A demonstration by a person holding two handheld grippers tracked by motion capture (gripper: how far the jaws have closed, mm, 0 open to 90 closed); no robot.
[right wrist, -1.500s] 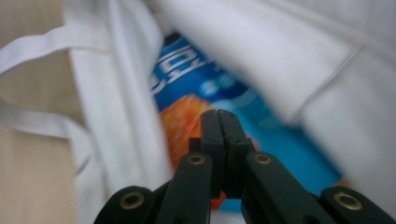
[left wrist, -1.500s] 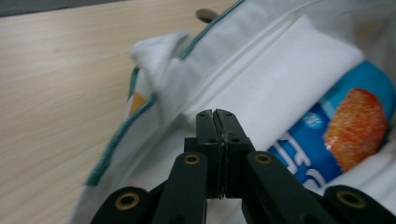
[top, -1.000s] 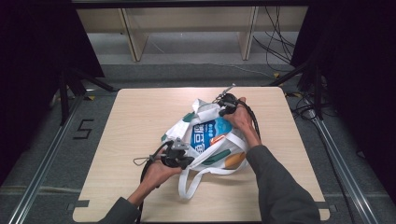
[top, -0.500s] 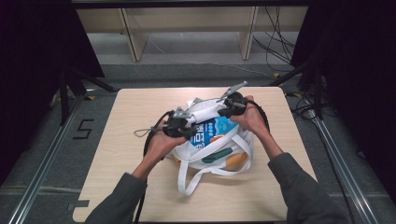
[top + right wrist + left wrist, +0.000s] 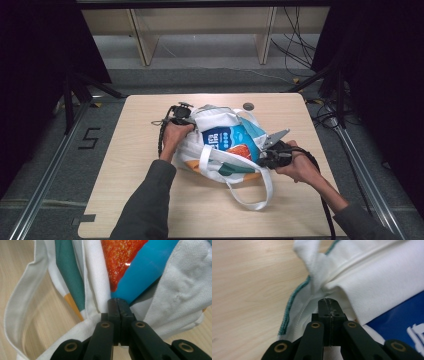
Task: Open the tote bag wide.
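Jaws pinched on tote bag (image 5: 220, 125), contents half hidden

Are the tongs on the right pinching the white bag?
Touching. In the right gripper view, the right tongs are shut together with the white bag cloth bunched between their tips.

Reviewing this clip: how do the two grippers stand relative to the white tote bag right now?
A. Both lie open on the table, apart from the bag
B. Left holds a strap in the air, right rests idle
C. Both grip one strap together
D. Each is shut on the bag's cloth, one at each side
D: the left gripper and the right gripper each show shut jaws pinching cloth of the bag, at opposite sides of it in the high view.
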